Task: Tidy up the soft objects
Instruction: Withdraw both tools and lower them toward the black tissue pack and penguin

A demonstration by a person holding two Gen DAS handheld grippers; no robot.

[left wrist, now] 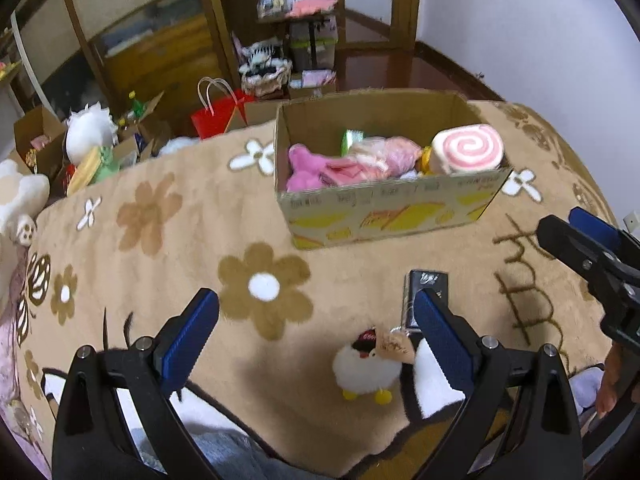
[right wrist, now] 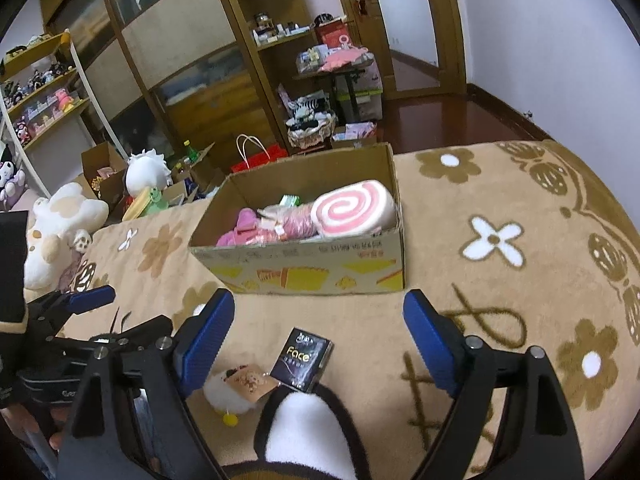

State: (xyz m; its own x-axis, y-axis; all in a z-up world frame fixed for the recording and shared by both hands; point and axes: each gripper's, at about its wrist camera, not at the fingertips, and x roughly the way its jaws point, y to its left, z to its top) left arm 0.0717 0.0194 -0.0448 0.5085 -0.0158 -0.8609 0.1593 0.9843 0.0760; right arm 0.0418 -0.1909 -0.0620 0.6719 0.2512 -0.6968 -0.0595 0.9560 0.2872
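Leftmost in the left wrist view, a cream plush lies at the edge of the beige flowered blanket, with open cartons and a white round plush on the floor beyond it. Nearer, the left gripper hovers above the blanket with its jaws spread wide and nothing between them. Between the blue pads and low in the view sits a small white chick plush with yellow feet and a brown paper tag, resting on the blanket. Just beyond it, touching the tag's end, lies a dark packet partly hidden by the right-hand pad. Farther off, toward the middle right, an open cardboard box stands on the blanket; inside it are a pink plush, a pale pink wrapped bundle and, at the right end, a pink-and-white swirl roll cushion. At the far right edge the right gripper shows in side view.

From the right wrist view, the right gripper also has its jaws wide apart and empty, aimed at the same box. The chick plush lies near its left pad, the packet, printed "Face", lies between the pads, and a white patch with a dark border on the blanket fills the near middle. The left gripper shows at the left edge.
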